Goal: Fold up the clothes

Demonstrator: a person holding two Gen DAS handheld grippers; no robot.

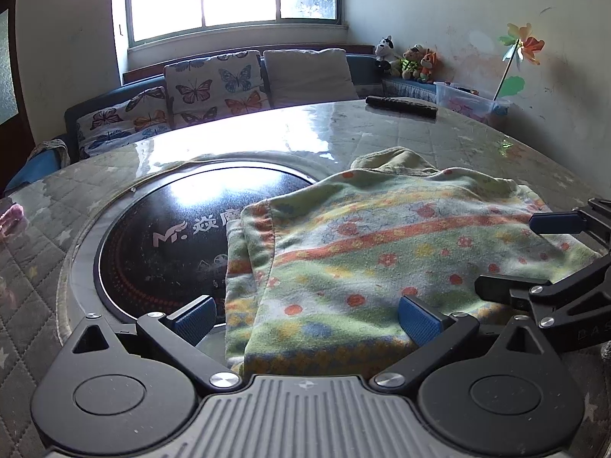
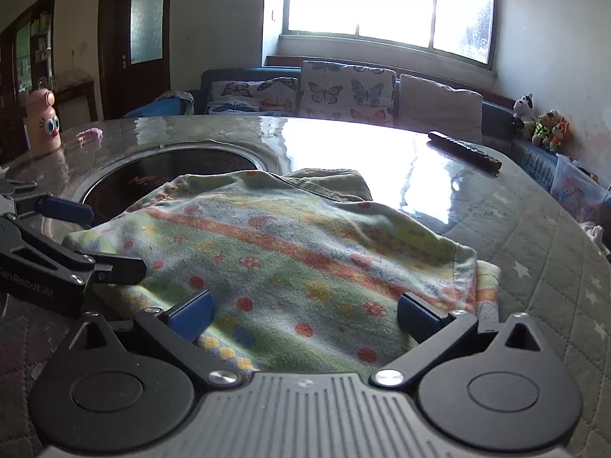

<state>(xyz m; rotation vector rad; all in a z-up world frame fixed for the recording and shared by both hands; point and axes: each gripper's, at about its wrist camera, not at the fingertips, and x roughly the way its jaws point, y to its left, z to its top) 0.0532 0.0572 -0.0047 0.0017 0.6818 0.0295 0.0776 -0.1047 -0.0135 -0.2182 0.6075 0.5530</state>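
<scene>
One fleecy, floral-striped folded garment (image 1: pixel 382 252)

Both wrist cameras sit low and close over the bench (image 1: pixel 439 129), facing the window (image 2: pixel 382 0), sharing the patterned garment (image 1: pixel 382 252).

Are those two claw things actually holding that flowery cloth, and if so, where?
Nothing is held. The left gripper and right gripper are both open, their fingers spread over the near edge of the patterned garment.
</scene>
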